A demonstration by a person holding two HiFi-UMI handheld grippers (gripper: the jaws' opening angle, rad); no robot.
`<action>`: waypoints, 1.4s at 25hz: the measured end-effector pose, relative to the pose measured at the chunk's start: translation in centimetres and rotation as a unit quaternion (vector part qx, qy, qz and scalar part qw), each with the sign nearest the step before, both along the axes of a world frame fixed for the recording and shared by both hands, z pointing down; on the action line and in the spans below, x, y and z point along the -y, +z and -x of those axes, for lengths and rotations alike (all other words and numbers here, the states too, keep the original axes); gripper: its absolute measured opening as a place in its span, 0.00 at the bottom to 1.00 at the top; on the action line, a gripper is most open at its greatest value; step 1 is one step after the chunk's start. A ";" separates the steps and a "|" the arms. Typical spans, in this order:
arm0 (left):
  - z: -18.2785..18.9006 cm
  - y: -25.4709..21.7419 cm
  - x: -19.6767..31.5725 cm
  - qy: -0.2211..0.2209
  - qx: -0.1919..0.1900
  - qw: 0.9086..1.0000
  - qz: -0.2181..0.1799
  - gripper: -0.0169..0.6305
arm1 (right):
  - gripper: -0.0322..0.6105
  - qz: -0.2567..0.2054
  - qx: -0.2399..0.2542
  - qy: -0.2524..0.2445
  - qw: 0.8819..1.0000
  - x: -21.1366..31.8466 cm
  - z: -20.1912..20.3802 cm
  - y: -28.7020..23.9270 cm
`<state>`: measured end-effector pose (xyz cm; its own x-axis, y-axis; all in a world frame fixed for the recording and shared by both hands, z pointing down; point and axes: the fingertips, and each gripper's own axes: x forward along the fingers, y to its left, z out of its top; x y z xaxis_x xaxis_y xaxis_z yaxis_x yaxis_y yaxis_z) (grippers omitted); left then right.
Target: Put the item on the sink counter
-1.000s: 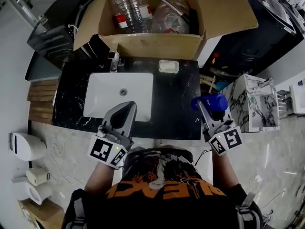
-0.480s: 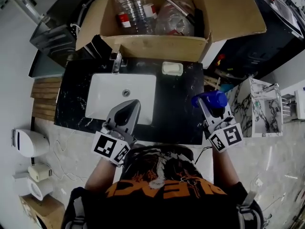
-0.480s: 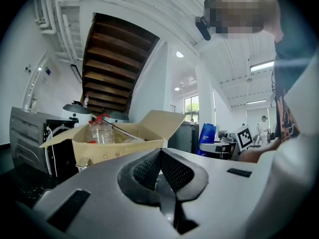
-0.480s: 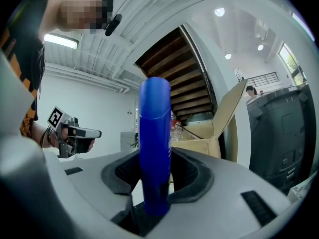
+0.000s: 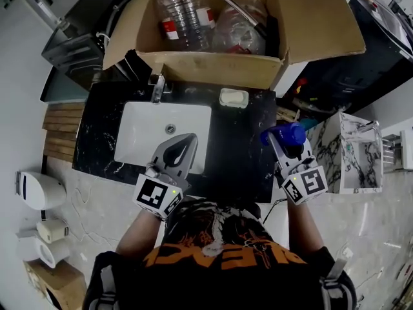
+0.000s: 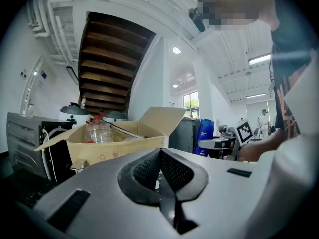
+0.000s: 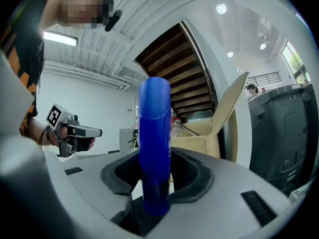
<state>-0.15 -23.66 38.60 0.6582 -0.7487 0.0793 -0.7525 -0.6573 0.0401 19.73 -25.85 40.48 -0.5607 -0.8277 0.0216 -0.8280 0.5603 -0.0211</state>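
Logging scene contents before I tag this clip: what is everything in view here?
blue bottle: one, blue, in right claw
sink counter: one, black marbled, centre
basin: one, white, counter's left part
faucet: one, silver, behind basin
soap dish: one, white, counter's back edge
cardboard box: one, brown, behind counter
plastic bottles: at least two, clear, inside box
left claw: one, grey, shut, empty, above basin
right claw: one, grey, shut on blue bottle

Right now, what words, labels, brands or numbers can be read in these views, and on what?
Nothing reads clearly.
Orange lettering on the person's shirt: upside down and creased, not legible.
Red label on the plastic bottle in the box: too small.
White print on the blue bottle: blurred, too small.
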 end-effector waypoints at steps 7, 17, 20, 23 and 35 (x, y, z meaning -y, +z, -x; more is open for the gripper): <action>-1.6 2.4 1.2 0.004 -0.023 0.999 0.037 0.05 | 0.31 0.010 -0.012 -0.009 1.000 1.5 -0.3 2.2; -2.1 7.7 3.2 -0.002 0.012 0.998 0.068 0.05 | 0.31 0.036 -0.036 -0.010 0.999 3.9 0.5 6.6; -2.2 8.7 3.9 -0.004 0.020 0.997 0.076 0.05 | 0.31 0.046 -0.044 -0.011 0.998 4.7 0.7 8.1; -2.3 10.0 4.5 -0.003 0.028 0.996 0.087 0.05 | 0.31 0.056 -0.051 -0.009 0.997 5.5 0.8 9.8; -3.4 13.8 5.8 0.010 0.055 0.991 0.125 0.05 | 0.31 0.084 -0.078 -0.006 0.993 7.8 1.0 14.9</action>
